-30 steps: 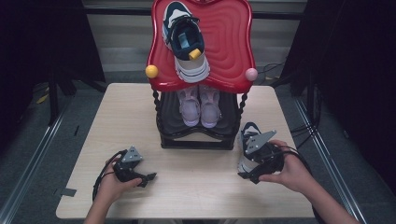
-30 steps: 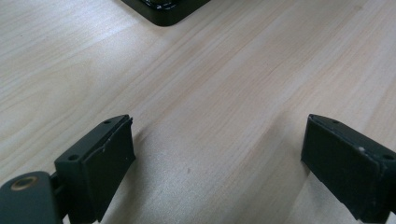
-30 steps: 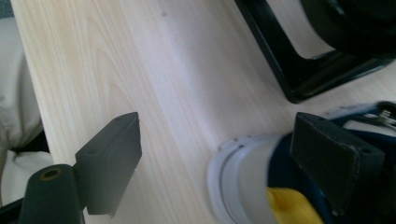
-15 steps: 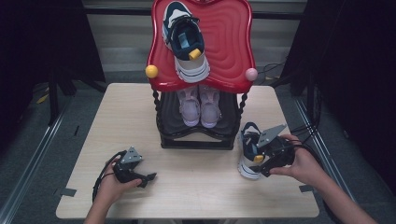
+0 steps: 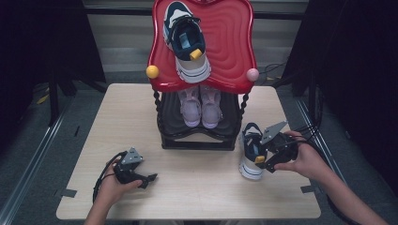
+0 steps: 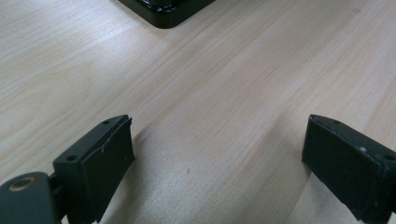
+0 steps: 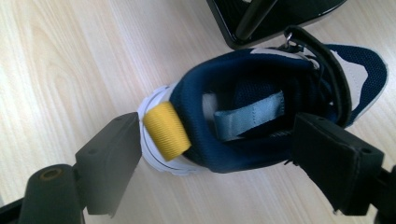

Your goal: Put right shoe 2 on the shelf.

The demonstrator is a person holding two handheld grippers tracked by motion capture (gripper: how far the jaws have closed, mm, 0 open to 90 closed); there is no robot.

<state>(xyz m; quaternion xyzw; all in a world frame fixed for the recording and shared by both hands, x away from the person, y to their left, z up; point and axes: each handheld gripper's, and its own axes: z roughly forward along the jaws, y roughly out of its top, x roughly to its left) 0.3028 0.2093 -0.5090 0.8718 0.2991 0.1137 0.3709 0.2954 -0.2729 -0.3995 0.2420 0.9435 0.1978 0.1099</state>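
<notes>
From above, the navy shoe (image 5: 251,152) stands on the desk (image 5: 197,197) just right of the black rack (image 5: 199,136), and the right gripper (image 5: 268,156) sits at its heel end. The right gripper view adds detail: the jaws stand apart, one on each side of the heel opening, the left-hand jaw close beside the yellow heel tab (image 7: 166,130), with a grey strap (image 7: 250,116) inside. Whether the jaws touch the shoe I cannot tell. The left gripper (image 5: 141,178) rests on the desk near the front edge; its own view shows the jaws wide apart over bare wood, a corner of the rack beyond.
</notes>
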